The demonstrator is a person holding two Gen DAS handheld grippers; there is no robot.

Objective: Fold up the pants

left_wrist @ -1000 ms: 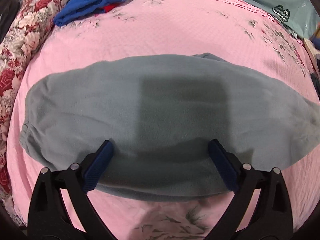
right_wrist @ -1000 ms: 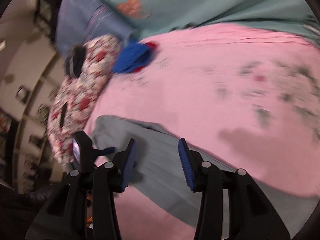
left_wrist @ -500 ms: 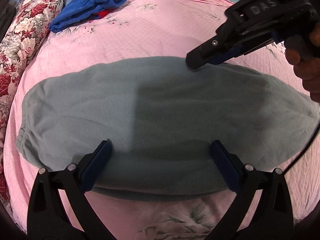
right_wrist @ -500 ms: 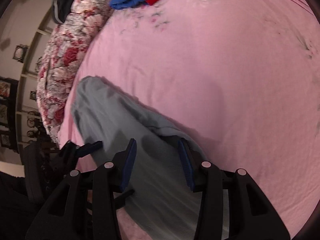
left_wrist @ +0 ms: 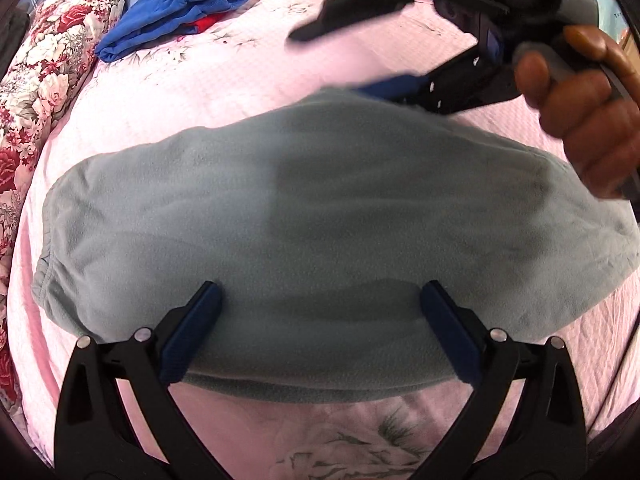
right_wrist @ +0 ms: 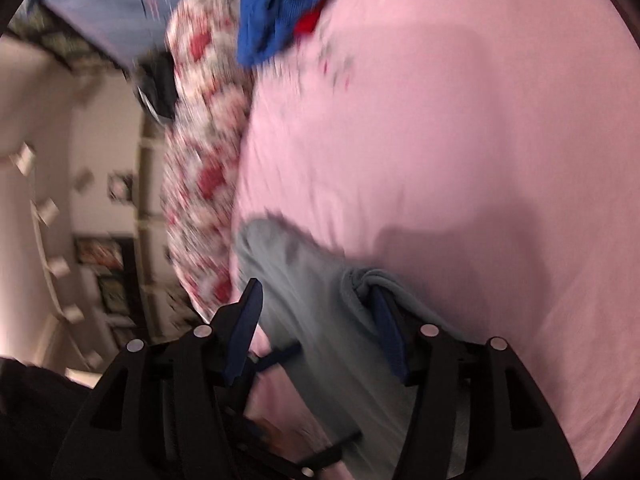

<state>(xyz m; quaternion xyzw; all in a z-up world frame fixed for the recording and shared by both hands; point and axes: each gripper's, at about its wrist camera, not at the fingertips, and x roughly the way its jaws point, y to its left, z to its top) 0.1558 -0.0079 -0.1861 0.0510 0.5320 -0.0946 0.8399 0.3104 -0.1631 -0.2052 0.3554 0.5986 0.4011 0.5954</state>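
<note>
Now the right gripper (left_wrist: 362,60) has swung in to the far edge of the grey pants (left_wrist: 320,216) on the pink bedspread (left_wrist: 360,8) — jaws spread, one finger tucked under the hem — while the left gripper (left_wrist: 320,308) waits wide open over the near edge — a fold looks imminent

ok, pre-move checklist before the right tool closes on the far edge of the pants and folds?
1. Right tool open: ok, jaws spread.
2. Fabric between its jaws: ok, one blue finger is tucked under the lifted far edge of the grey pants; how much cloth it has, cannot tell (blur).
3. Left tool open and not pinching: ok, jaws wide over the near edge.
4. Left tool touching the cloth: cannot tell.
5. Pants lying flat: ok, spread on the pink bedspread, only mild creases.
6. Fold path clear: ok, blue garment and floral pillow lie apart from the pants.
</note>
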